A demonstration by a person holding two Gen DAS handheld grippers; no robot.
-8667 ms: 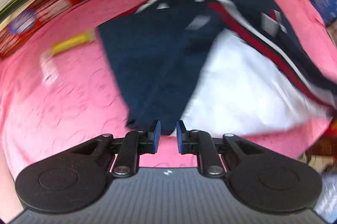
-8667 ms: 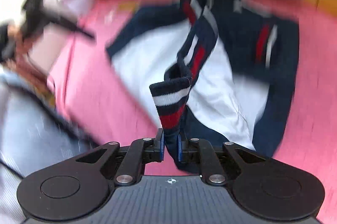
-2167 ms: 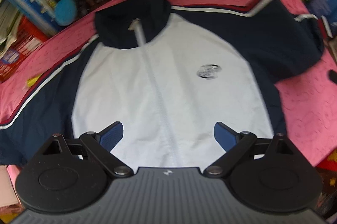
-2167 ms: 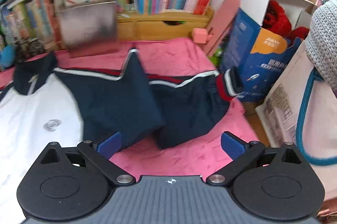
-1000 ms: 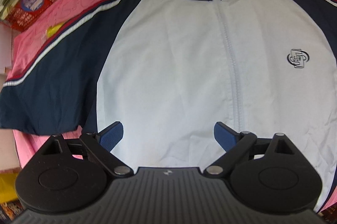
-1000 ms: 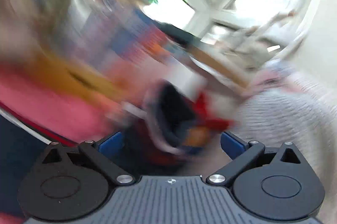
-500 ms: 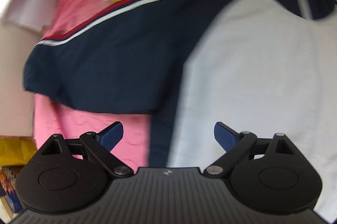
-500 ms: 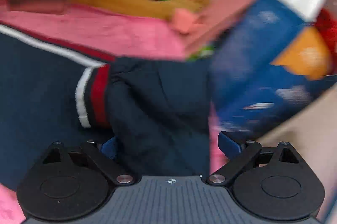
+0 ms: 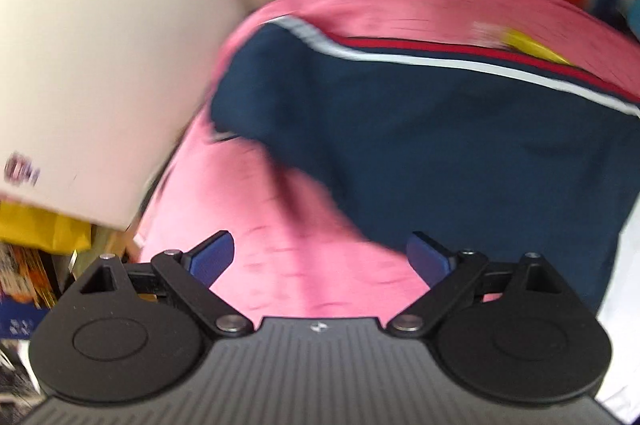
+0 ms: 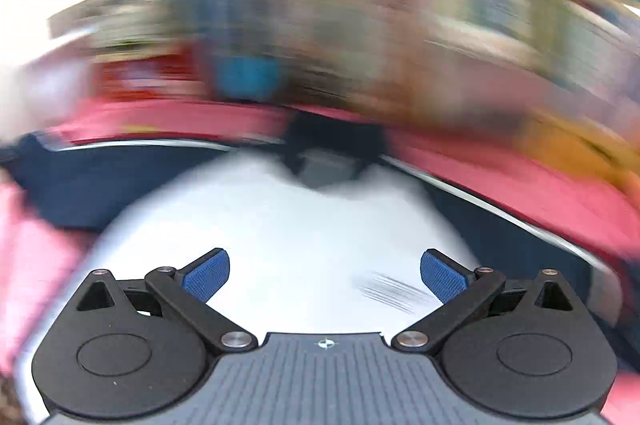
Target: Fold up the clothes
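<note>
Both the left gripper (image 9: 320,257) and the right gripper (image 10: 325,275), still widening, hang empty-jawed over what looks through blur like a navy-and-white zip jacket (image 9: 440,129) on pink cloth (image 9: 280,249).

The left gripper (image 9: 320,257), its blue-padded jaws spread wide with nothing between them, hangs over the pink cloth-covered desk (image 9: 288,225) beside the navy sleeve with red and white stripes (image 9: 420,129), a blurred white box (image 9: 92,57) at the left.
</note>
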